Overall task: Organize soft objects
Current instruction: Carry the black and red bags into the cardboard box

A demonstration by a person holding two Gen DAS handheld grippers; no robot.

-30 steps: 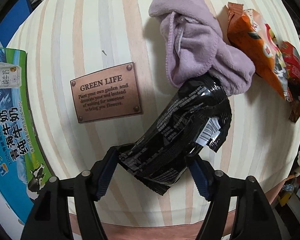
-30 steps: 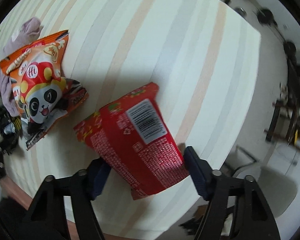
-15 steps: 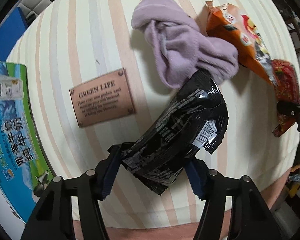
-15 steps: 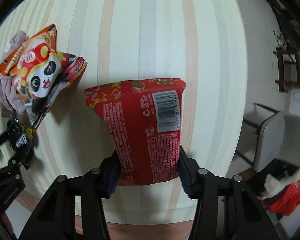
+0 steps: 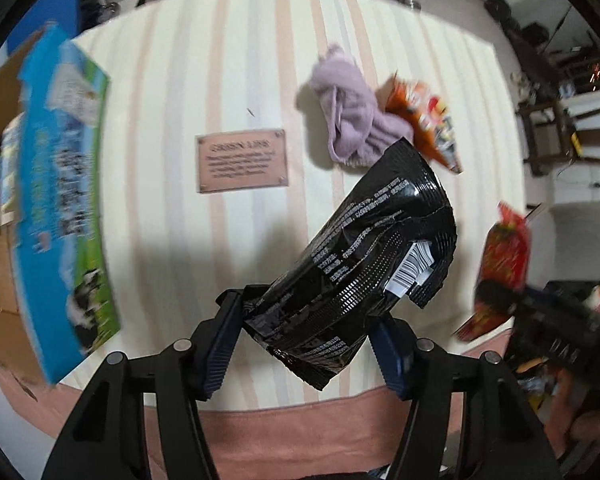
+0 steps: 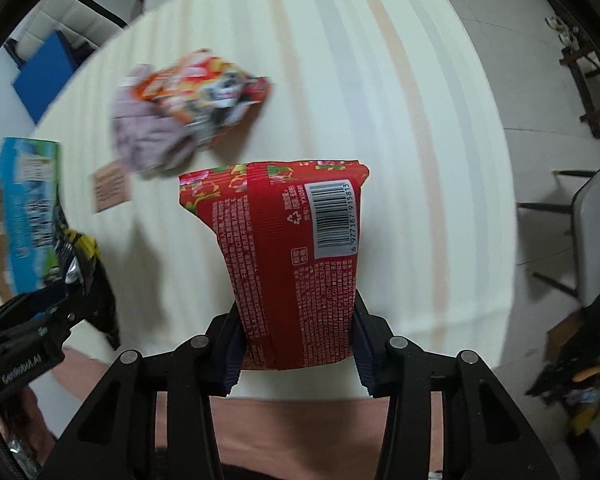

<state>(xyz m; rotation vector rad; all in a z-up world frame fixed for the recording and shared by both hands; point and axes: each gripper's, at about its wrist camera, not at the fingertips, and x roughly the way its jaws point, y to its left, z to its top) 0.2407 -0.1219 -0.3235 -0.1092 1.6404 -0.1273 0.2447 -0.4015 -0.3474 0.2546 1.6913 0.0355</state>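
My left gripper point(image 5: 306, 334) is shut on a black snack bag point(image 5: 372, 256) and holds it above the striped table point(image 5: 204, 92). My right gripper point(image 6: 296, 340) is shut on a red snack bag point(image 6: 292, 248), also lifted; the bag shows at the right in the left wrist view point(image 5: 504, 248). A lilac cloth point(image 5: 348, 120) lies crumpled mid-table, with an orange panda snack bag point(image 5: 424, 120) touching its right side. Both also show in the right wrist view: the cloth point(image 6: 144, 140) and the orange bag point(image 6: 204, 84).
A blue and green milk carton box point(image 5: 60, 184) stands at the table's left edge, with cardboard beside it. A copper plaque point(image 5: 242, 162) lies flat mid-table. Chairs and clutter stand on the floor to the right. The table's pink front edge point(image 5: 284, 416) is close below.
Both grippers have lifted and pulled back from the table with their bags. The right gripper closed on the red bag and turned it upright. The cloth and orange bag stayed put.
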